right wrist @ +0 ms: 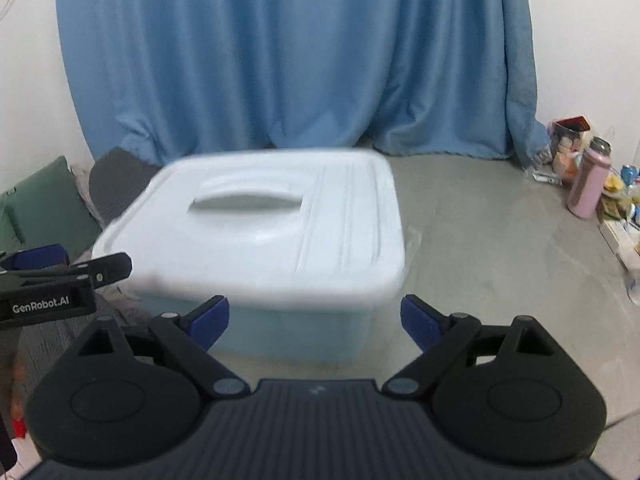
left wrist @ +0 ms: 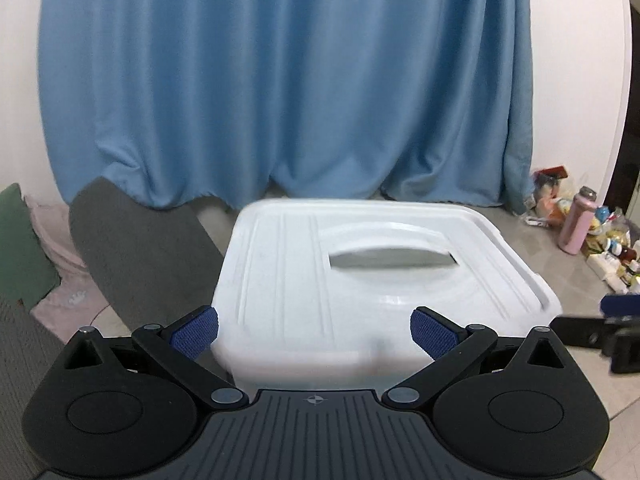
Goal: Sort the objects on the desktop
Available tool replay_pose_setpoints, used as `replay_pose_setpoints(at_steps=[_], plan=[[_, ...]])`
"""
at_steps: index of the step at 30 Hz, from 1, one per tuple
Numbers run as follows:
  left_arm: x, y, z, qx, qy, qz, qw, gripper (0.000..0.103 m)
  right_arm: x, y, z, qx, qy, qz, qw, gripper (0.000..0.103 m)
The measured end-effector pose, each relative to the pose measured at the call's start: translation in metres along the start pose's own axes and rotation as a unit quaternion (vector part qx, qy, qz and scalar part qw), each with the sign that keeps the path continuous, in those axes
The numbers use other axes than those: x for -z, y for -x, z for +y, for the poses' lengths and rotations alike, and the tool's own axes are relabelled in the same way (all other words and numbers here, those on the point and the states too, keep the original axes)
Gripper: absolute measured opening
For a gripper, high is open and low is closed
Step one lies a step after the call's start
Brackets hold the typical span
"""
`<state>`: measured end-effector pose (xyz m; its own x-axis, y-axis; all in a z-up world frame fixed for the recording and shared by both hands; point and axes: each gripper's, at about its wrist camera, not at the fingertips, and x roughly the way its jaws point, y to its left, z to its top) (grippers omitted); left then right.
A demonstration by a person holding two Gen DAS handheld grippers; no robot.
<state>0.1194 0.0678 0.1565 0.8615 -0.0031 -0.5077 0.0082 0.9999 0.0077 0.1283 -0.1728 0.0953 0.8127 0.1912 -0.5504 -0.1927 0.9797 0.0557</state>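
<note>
Both grippers' jaws apart, empty, before a motion-blurred lidded white bin (right wrist: 264,232), contents hidden.

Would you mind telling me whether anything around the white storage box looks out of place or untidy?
The white lidded box looks closed and intact. The one untidy spot is a loose heap of packets and a pink bottle against the far right wall.
</note>
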Motion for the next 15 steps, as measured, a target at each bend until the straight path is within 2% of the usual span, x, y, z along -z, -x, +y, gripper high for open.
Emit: replay_pose_setpoints(at_steps=[7, 11, 15], plan=[[0.068, 0.03, -0.003, -0.008, 0.009, 0.018, 0.9998, 0.103, 0.059, 0.008, 0.016, 0.002, -0.001, 0.015, 1.0, 0.093], [0.098, 0.044, 0.004, -0.016, 0.024, 0.013, 0.9995, 0.103, 0.085, 0.011, 0.02, 0.006, -0.008, 0.004, 1.0, 0.093], [0.122, 0.052, 0.003, -0.028, 0.015, 0.006, 0.9995, 0.103, 0.107, 0.012, 0.023, 0.012, -0.018, -0.012, 1.0, 0.093]])
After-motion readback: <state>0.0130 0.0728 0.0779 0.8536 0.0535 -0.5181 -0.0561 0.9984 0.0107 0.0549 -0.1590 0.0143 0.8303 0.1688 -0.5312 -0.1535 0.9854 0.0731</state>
